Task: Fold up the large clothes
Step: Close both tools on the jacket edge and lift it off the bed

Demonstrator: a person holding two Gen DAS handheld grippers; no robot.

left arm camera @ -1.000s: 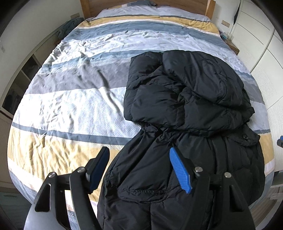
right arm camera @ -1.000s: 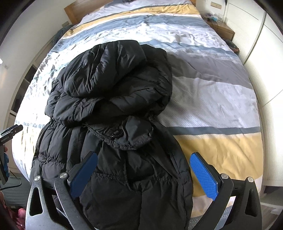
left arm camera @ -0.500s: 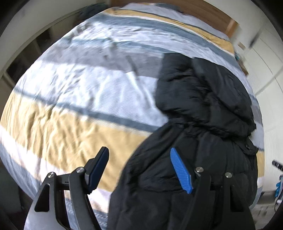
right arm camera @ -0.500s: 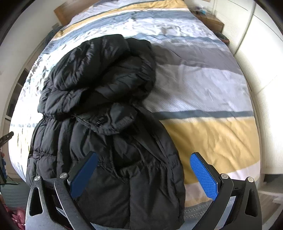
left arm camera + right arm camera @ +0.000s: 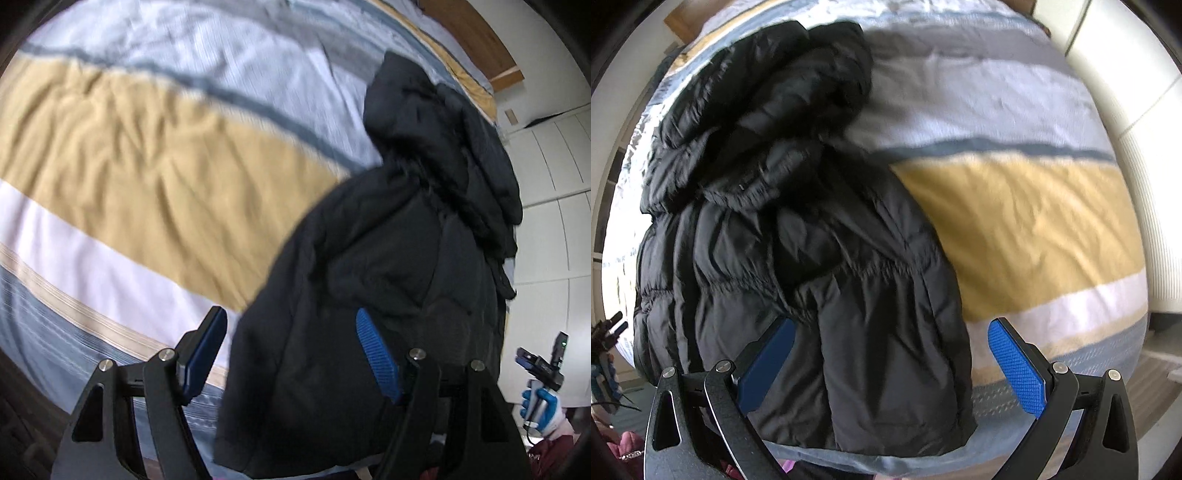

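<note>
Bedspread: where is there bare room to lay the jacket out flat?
The striped bedspread lies bare left of the black jacket, and also right of it toward the white wardrobe. Crowded only where the jacket is bunched near the foot edge.

Both wrist views: even daylight, source not identifiable. Strong fisheye curvature; dark vignette at all four corners. Motion blur smears the striped bedspread (image 5: 155, 155) and the black jacket (image 5: 798, 229), whose folds read dark with little detail. Blue finger pads (image 5: 1015, 365) stay sharp. No glare.
</note>
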